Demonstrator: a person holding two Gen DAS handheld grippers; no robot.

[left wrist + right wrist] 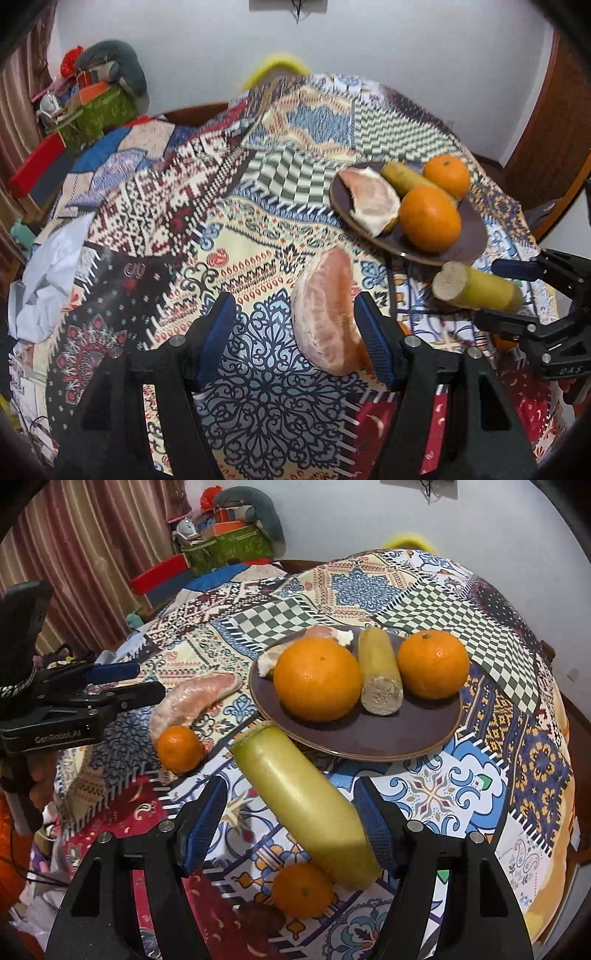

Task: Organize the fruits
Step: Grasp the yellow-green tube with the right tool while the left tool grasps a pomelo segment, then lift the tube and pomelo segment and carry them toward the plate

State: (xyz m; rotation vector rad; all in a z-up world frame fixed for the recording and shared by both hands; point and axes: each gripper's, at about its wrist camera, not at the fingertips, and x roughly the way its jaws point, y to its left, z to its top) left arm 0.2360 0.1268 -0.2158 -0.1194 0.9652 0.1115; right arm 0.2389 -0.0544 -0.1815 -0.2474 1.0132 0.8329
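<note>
A dark brown plate [436,734] sits on the patterned patchwork cloth [517,738] that covers the table. On it lie two oranges [317,679] [433,664], a cut yellow-green cane piece [380,672] lying between them, and a peeled pomelo segment [369,199] at the far left edge of the plate.

The left gripper [295,332] has its jaws apart, and a second peeled pomelo piece [328,310] lies against the inner face of its right finger; the left finger stands clear of it. From the right wrist view that piece rests on the cloth just left of the plate. I cannot tell whether it is gripped.

The right gripper [291,819] has a second, longer cane piece [306,805] between its fingers, tilted, with its far end just beside the near rim of the plate. The lower end touches the right finger, while the left finger stands apart from it. Its jaws are not clenched on the cane.

Two smaller oranges lie on the cloth: one [180,748] just beside the pomelo piece, another [303,890] near the right gripper, partly under the cane.

Behind the table are a pale wall [369,44], a striped curtain [92,546], and a pile of boxes and clutter [229,535] at the far left. A yellow chair back [275,66] shows beyond the table's far edge.
</note>
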